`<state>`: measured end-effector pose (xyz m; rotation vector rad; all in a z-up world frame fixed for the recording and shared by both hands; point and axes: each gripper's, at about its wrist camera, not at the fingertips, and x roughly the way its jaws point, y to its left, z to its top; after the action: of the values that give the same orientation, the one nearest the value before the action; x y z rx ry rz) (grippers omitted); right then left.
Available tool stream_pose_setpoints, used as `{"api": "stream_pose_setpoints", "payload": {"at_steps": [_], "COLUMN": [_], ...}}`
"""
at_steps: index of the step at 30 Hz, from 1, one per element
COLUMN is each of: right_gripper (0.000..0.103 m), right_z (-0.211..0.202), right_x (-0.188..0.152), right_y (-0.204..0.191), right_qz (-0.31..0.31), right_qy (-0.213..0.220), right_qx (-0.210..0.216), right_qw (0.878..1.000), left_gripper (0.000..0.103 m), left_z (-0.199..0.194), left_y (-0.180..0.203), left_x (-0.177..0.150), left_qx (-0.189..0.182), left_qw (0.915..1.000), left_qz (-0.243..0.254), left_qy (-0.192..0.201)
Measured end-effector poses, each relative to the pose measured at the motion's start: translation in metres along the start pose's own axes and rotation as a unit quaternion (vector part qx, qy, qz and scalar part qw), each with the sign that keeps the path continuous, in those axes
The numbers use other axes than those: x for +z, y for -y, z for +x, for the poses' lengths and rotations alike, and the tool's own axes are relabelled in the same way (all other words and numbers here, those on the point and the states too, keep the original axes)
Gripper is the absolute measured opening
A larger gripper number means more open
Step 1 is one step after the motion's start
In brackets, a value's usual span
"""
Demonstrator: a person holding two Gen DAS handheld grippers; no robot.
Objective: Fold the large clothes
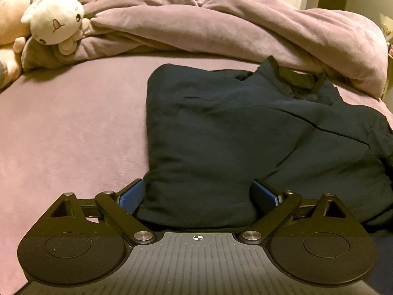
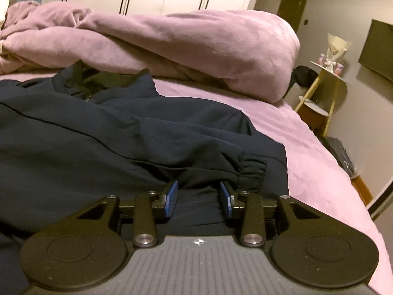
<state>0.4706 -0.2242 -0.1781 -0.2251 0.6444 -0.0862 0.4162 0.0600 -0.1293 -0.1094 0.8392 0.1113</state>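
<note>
Mauve sheet (image 1: 61,135) bare beside jacket (image 1: 221,127)

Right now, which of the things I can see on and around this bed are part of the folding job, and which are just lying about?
Part of the job:
- dark navy jacket spread on the bed sheet
- left gripper, jaws wide around the jacket's near edge
- right gripper, fabric between its jaws

Just lying about:
- crumpled mauve duvet
- white plush toy
- side table
</note>
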Motion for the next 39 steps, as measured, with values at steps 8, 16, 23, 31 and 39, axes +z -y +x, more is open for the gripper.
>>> {"api": "stream_pose_setpoints", "payload": {"at_steps": [8,16,23,31,39], "right_gripper": [0.040,0.046,0.050,0.066,0.066], "right_z": [-0.045,-0.043,-0.058,-0.195,-0.289], "right_x": [0.001,-0.023,-0.011,-0.094,-0.224], "right_y": [0.005,0.006,0.019,0.108,0.174], "right_qz": [0.011,-0.015,0.027,0.150,0.241], "right_qy": [0.010,-0.018,-0.025,-0.023,-0.132], "right_qx": [0.013,0.000,0.011,0.145,0.179], "right_qw": [1.000,1.000,0.999,0.978,0.945], "left_gripper": [0.098,0.098,0.086,0.093,0.092], "left_z": [-0.007,-0.017,-0.055,-0.172,-0.214], "left_y": [-0.004,-0.005,-0.031,-0.100,-0.151], "left_x": [0.000,-0.004,-0.015,-0.094,-0.199], "left_qx": [0.004,0.014,-0.006,-0.083,-0.102], "left_qw": [0.9999,0.9995,0.9989,0.9964,0.9862], "left_qz": [-0.004,-0.014,-0.036,0.008,-0.058], "left_qy": [-0.011,-0.024,-0.028,-0.013,-0.116]}}
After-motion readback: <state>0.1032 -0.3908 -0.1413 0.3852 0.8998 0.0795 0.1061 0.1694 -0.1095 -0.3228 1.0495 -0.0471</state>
